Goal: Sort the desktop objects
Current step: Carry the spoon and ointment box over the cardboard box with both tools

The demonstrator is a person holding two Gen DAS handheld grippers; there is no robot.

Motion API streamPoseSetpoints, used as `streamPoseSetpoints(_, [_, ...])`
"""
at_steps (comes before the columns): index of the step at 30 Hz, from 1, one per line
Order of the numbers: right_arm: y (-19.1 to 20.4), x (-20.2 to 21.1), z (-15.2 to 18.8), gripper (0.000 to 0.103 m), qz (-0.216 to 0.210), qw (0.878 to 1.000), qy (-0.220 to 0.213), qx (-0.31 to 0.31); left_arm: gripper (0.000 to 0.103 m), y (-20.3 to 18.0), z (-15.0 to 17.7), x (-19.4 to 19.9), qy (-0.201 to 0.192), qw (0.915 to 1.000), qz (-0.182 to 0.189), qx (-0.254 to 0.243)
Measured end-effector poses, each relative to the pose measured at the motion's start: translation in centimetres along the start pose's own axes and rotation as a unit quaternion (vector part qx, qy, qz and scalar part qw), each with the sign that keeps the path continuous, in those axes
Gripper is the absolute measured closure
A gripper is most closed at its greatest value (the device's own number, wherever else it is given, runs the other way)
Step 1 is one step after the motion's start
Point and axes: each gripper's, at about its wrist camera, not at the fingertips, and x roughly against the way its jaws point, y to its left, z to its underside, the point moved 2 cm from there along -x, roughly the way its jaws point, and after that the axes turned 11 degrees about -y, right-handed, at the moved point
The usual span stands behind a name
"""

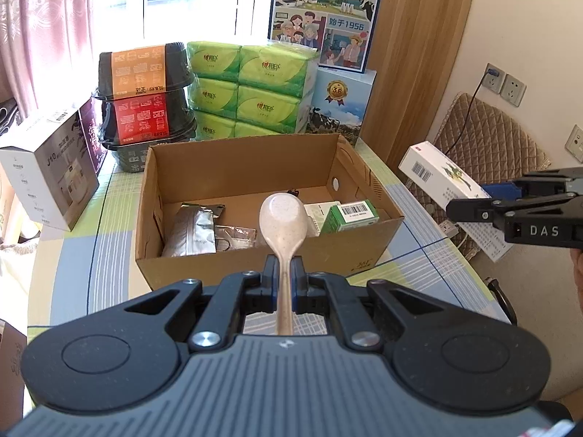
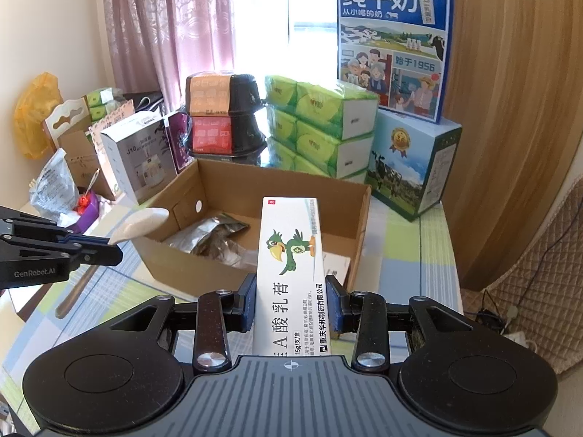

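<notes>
Left wrist view looks across the worktop [image 1: 65, 255] into the open cardboard box [image 1: 255, 178], already holding a foil pouch [image 1: 191, 231] and a green carton [image 1: 351, 215]. Right of that box, the right gripper [image 2: 289, 304] has its jaws clamped on an ointment box [image 2: 291, 251]; the left gripper [image 1: 284, 282] pinches a beige spoon [image 1: 282, 215] by its handle, bowl over the box's near wall. Both items look mid-carry; next, I judge, each must advance over the box before the jaws part.

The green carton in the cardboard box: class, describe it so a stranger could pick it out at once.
Find the open cardboard box in the middle of the table. Look in its right-hand part, beyond the bowl of the pale spoon held in the left claw. The green carton alone there is green, with a white barcode label on top.
</notes>
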Motion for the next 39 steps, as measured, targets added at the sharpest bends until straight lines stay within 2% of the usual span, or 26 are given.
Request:
streamPoseSetpoints(13, [-0.5, -4.1, -1.2, 0.068, -0.013, 0.999, 0.038, 0.028, 0.100, 1.4, -1.5, -4.2, 0.040, 0.9991, 0.013, -0.005])
streamPoseSetpoints(17, [-0.7, -5.2, -1.9, 0.068, -0.020, 0.998, 0.055, 0.034, 0.099, 1.6, -2.0, -5.2, 0.056, 0.9980, 0.013, -0.024])
streamPoseSetpoints(22, [-1.4, -6.8, -3.4, 0.068, -0.019, 0.997, 0.068, 0.034, 0.099, 2.0, -2.6, -6.4, 0.070, 0.9967, 0.006, -0.041])
streamPoseSetpoints(28, [-2.0, -8.8, -4.9, 0.068, -0.019, 0.996, 0.083, 0.026, 0.100, 3.5, -3.5, -8.3, 0.083, 0.9959, -0.001, -0.034])
streamPoseSetpoints(39, [-2.3, -12.4, -4.6, 0.068, -0.017, 0.993, 0.115, 0.037, 0.099, 4.7, -4.9, -12.2, 0.103, 0.9939, -0.007, -0.039])
